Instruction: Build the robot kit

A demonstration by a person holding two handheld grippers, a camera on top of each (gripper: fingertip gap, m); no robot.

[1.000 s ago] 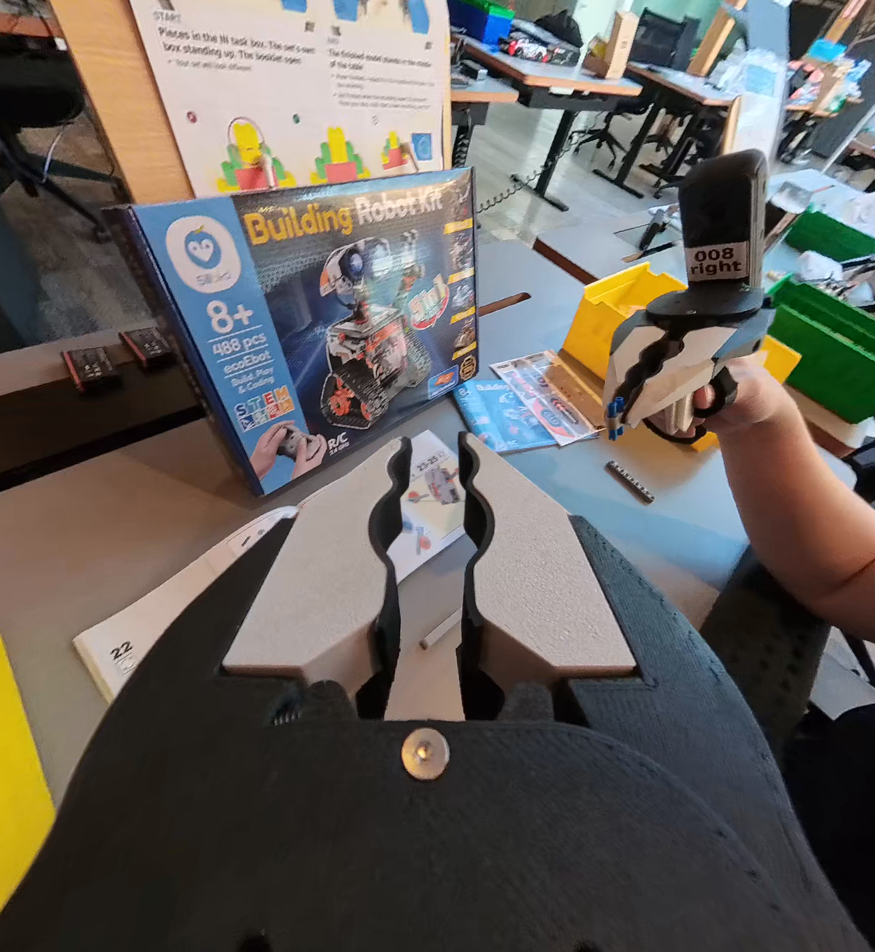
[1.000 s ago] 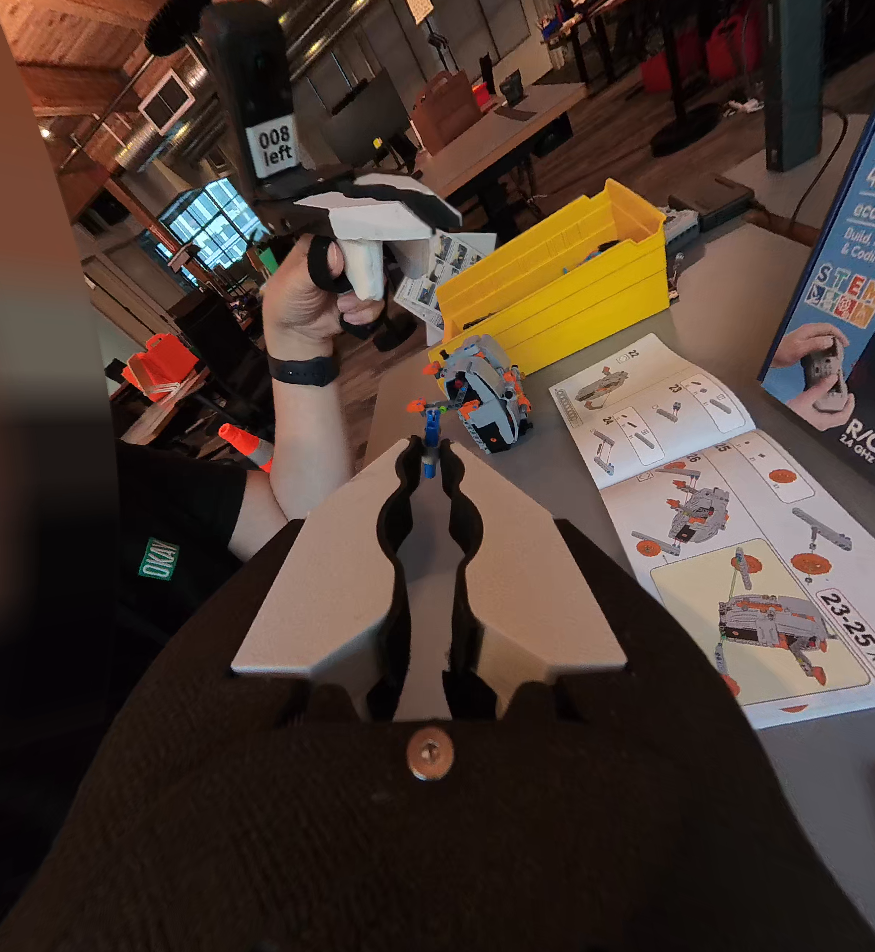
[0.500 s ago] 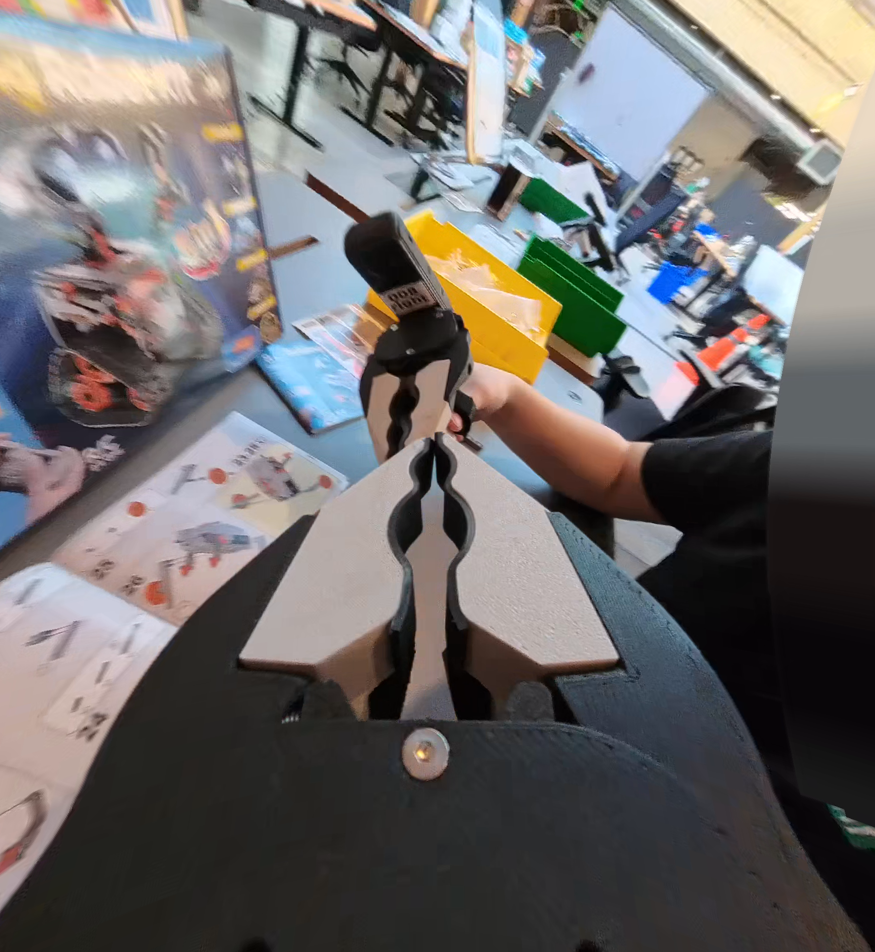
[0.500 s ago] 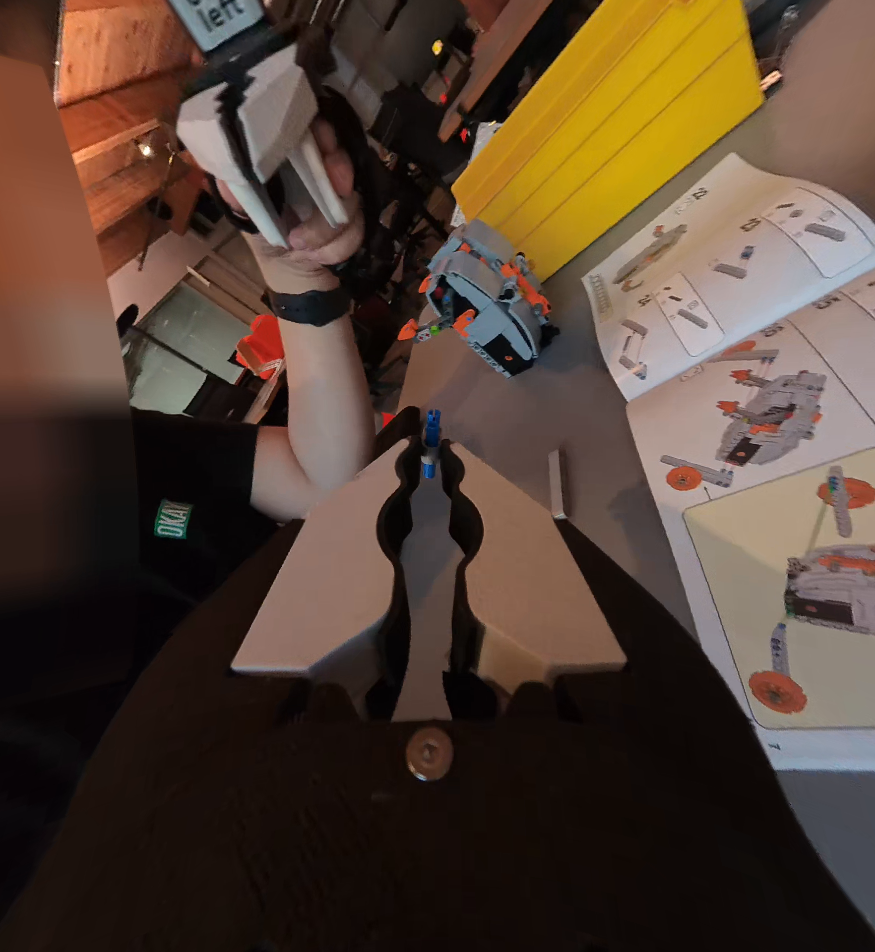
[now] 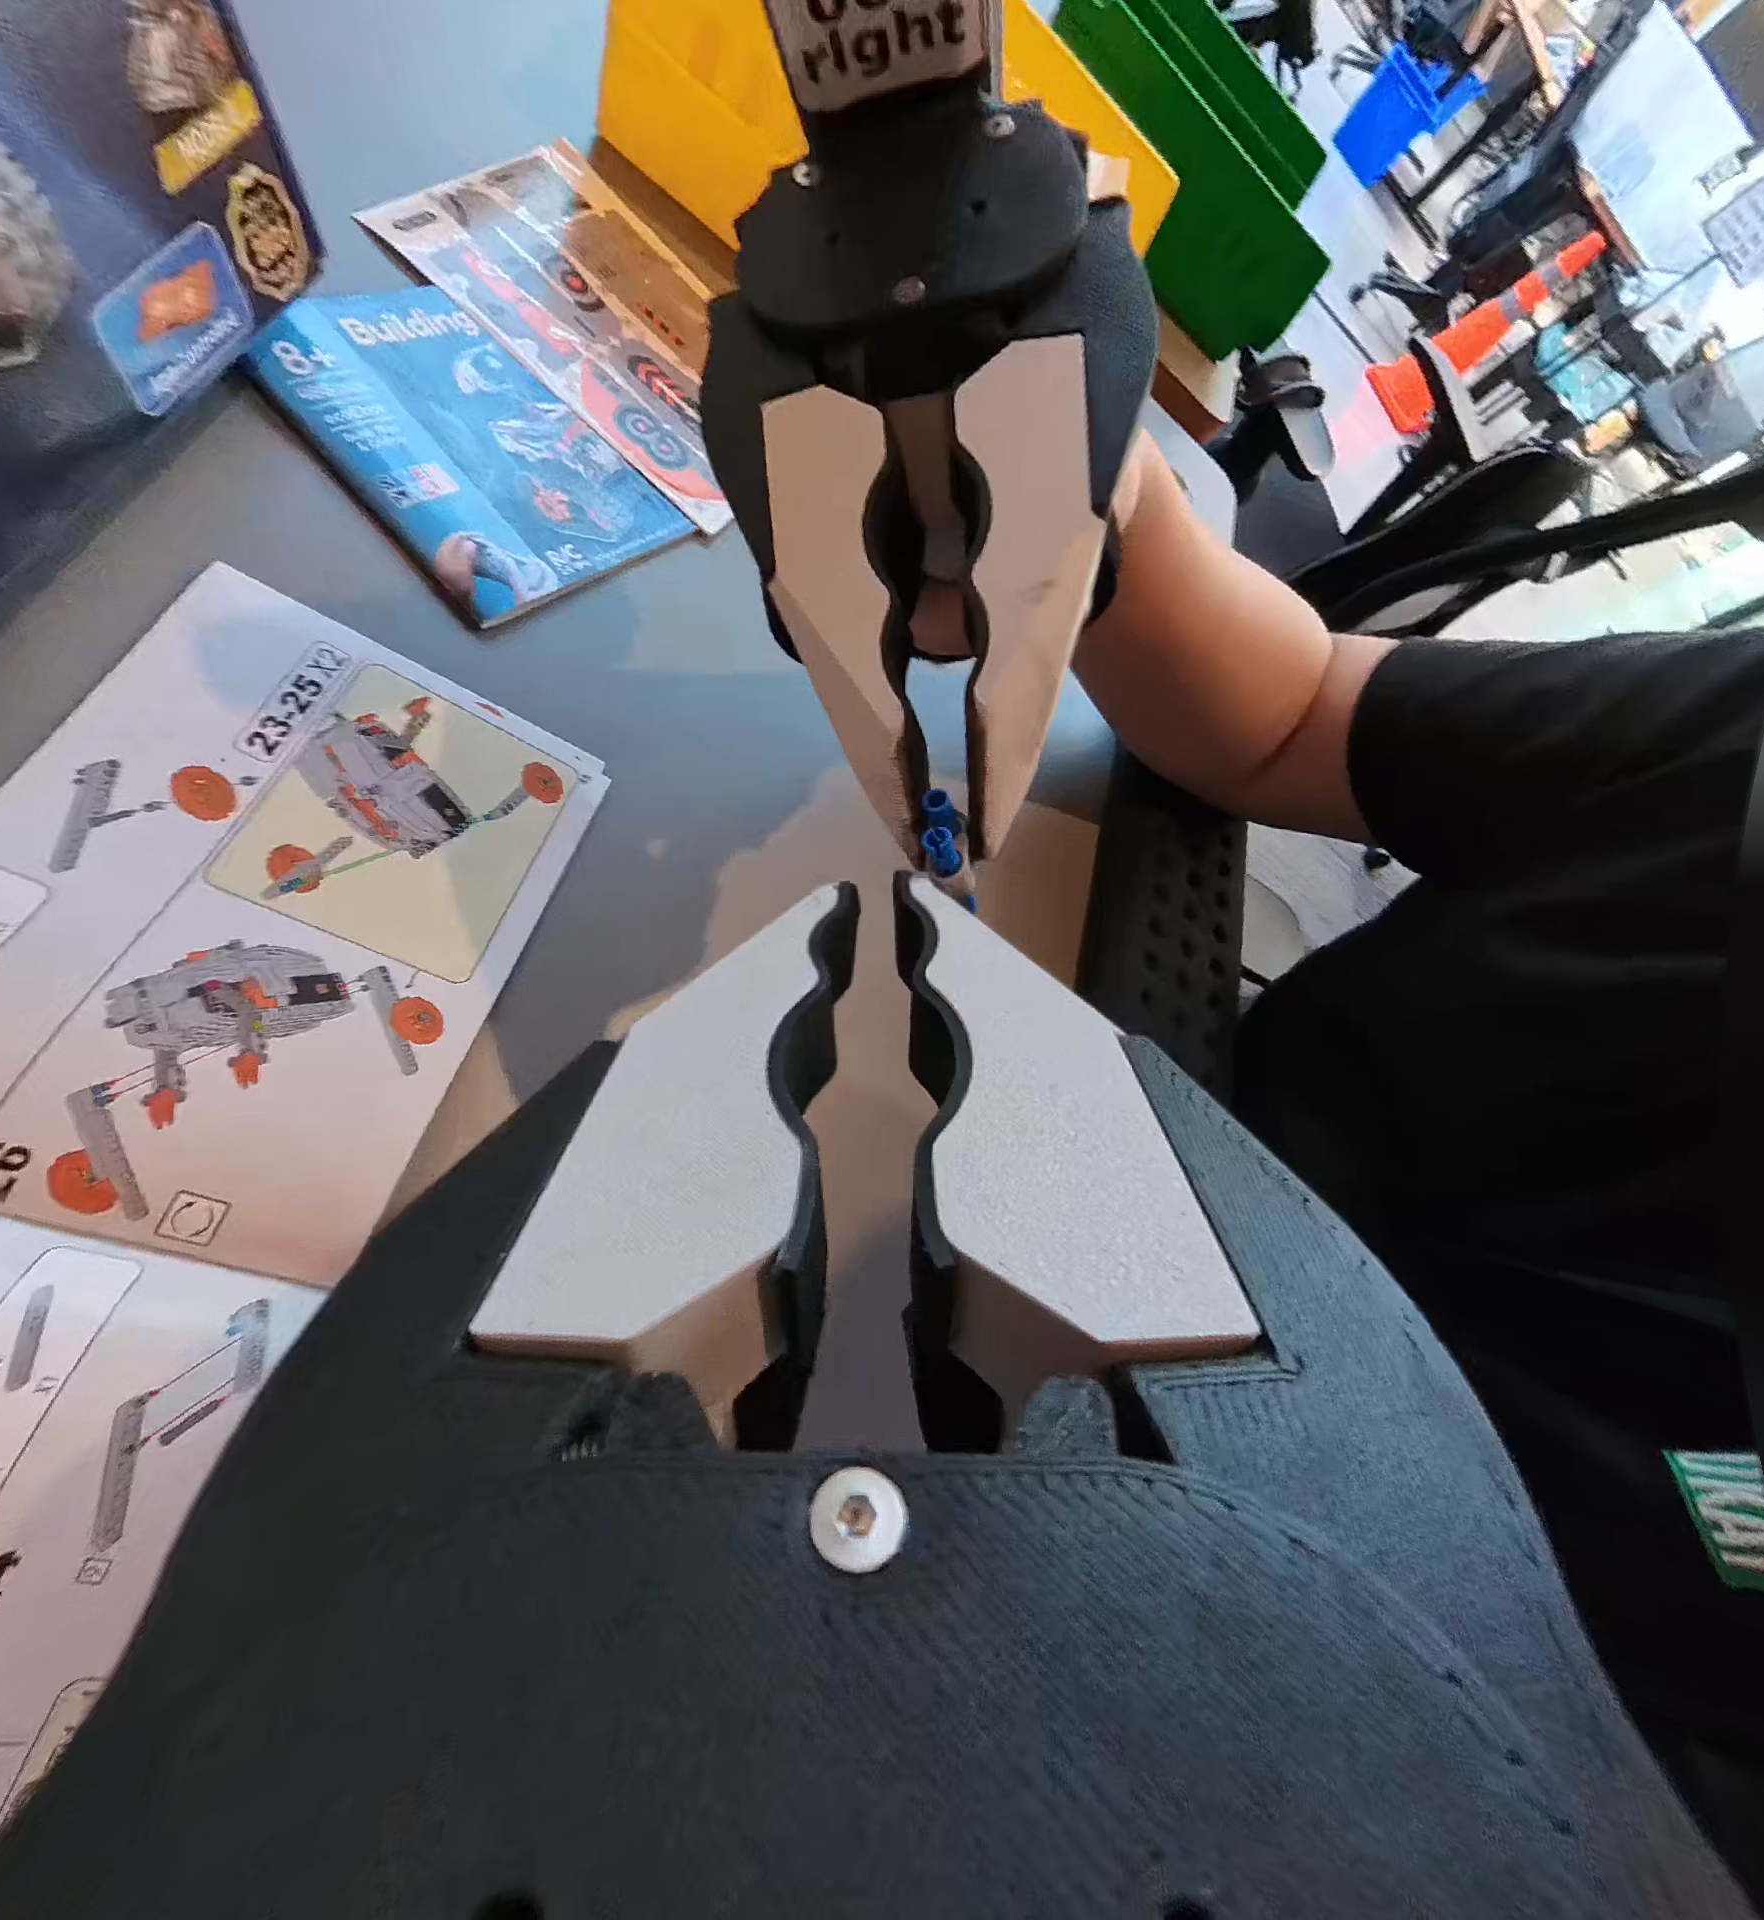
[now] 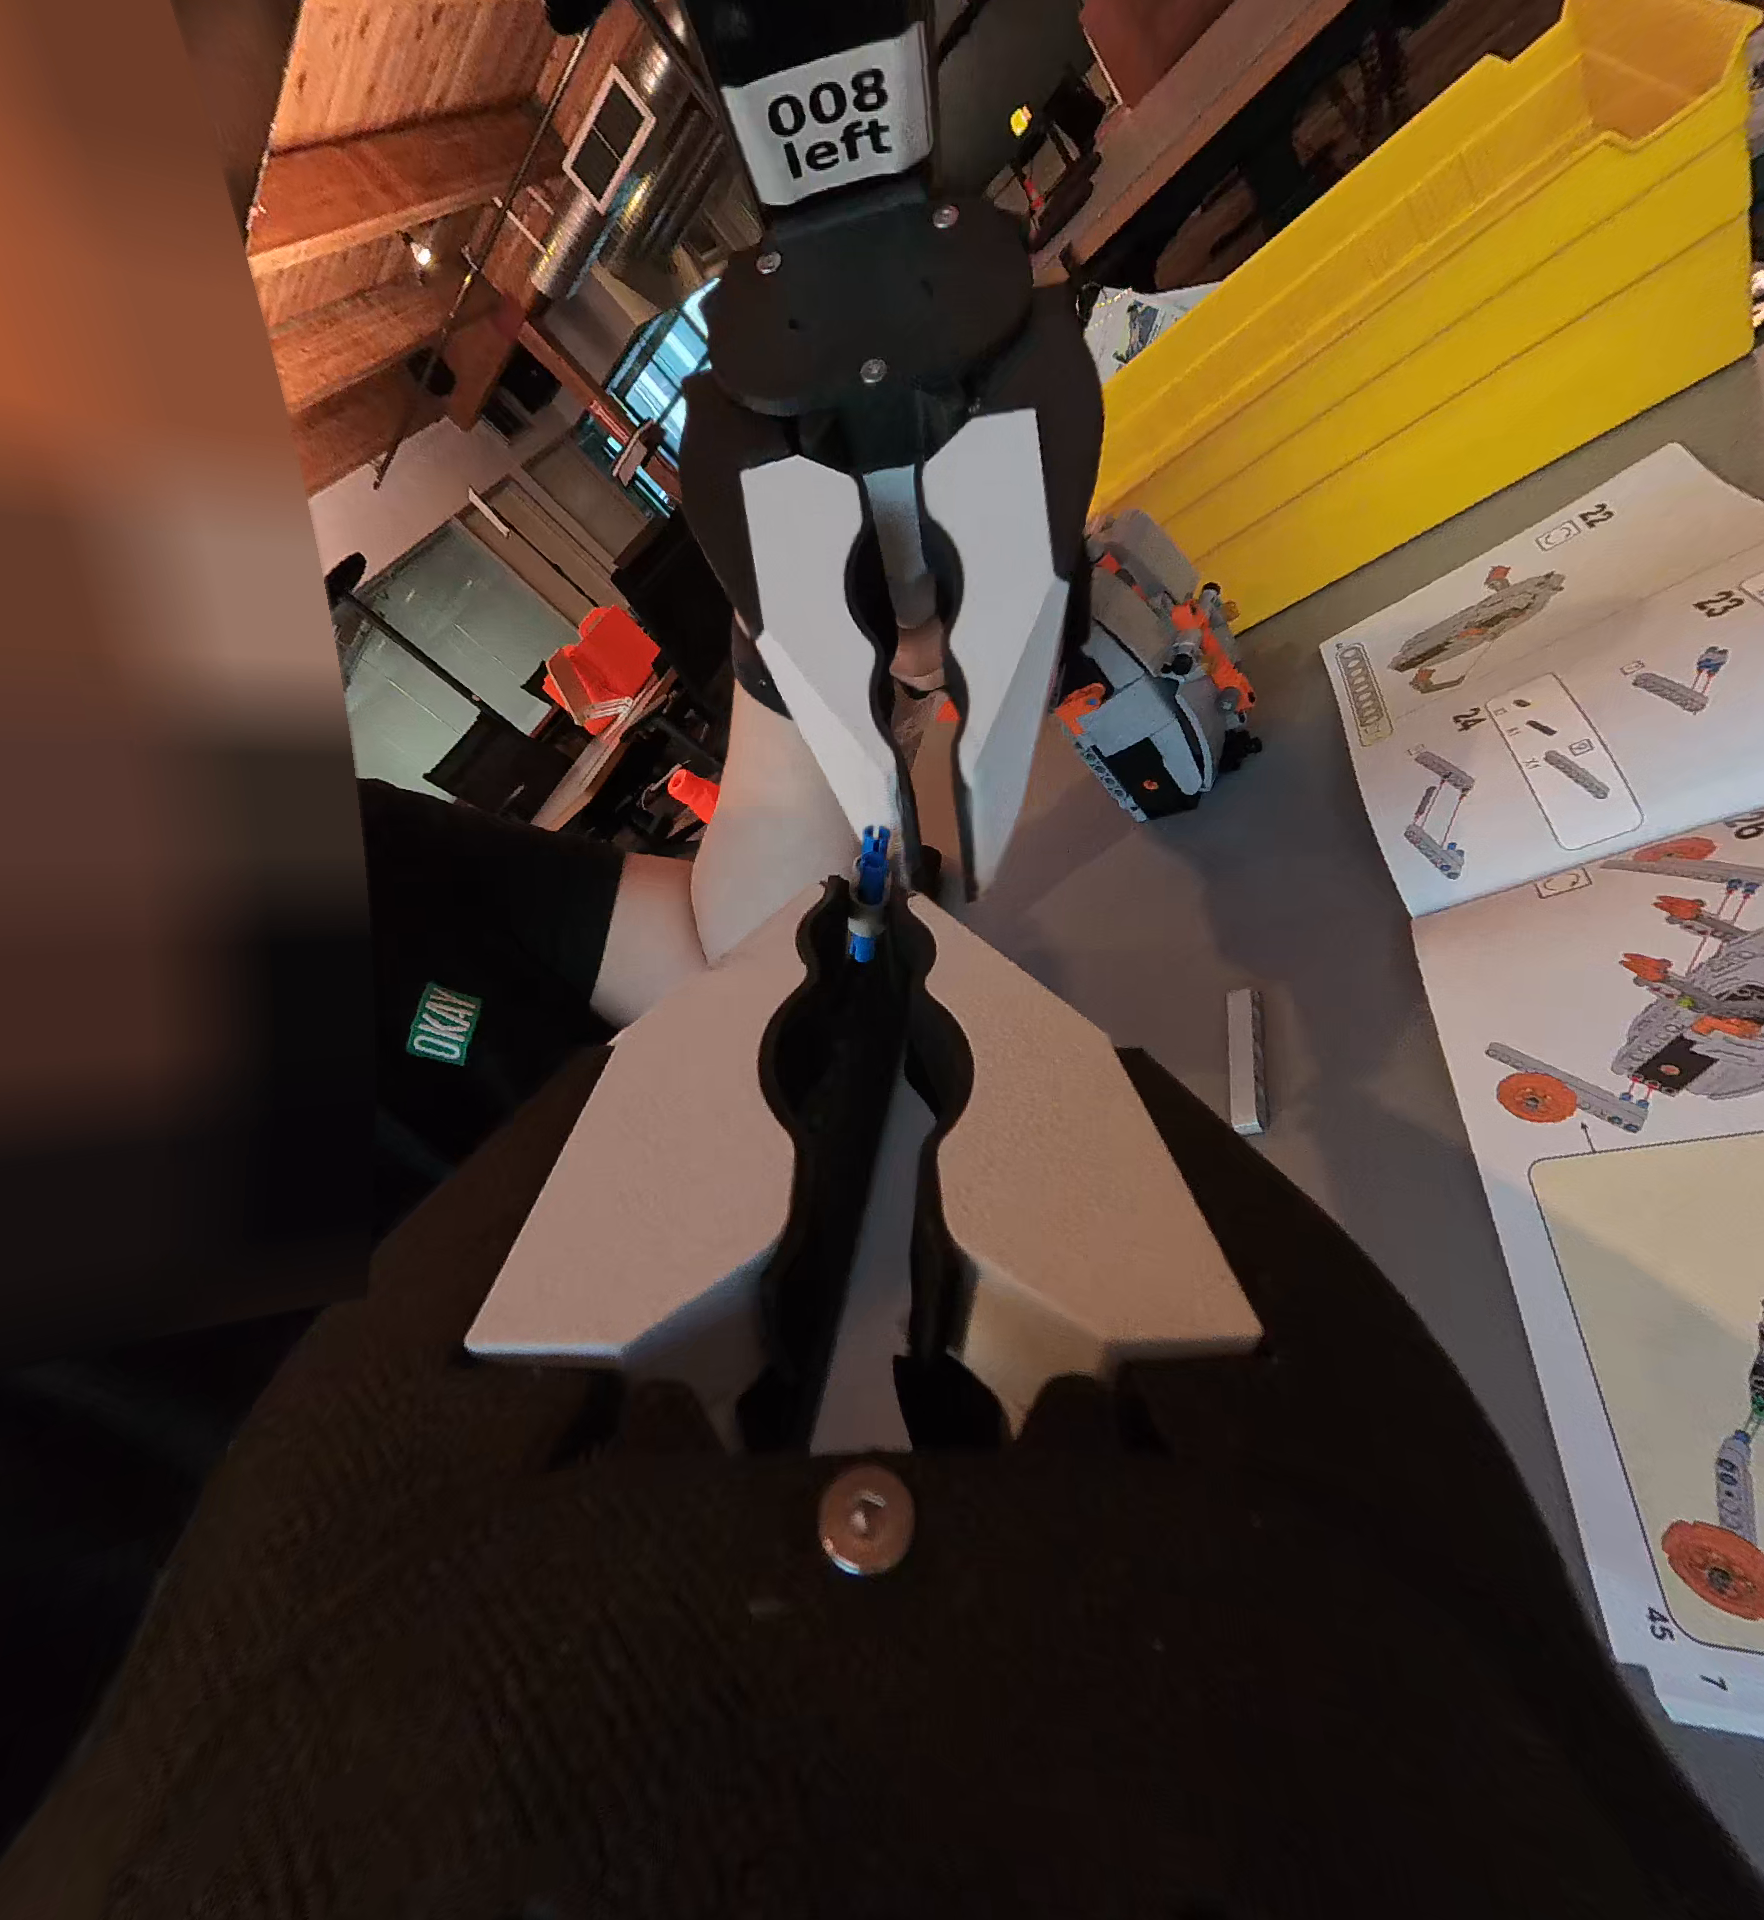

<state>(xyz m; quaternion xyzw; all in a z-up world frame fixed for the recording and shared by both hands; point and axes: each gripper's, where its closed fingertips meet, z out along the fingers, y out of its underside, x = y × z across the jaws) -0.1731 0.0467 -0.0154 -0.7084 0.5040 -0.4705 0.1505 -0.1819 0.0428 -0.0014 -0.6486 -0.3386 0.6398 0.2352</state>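
The right gripper pinches a small blue pin at its tips. The left gripper (jaws slightly apart, holding nothing) meets it tip to tip above the open instruction booklet.

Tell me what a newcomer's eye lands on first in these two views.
The two claws meet tip to tip above the grey table: the right claw pinches a small grey beam with blue plastic pins, and the left claw, slightly parted, noses up to it. Beside them lie the open white instruction booklet and a half-built grey and orange brick robot before a yellow plastic bin.
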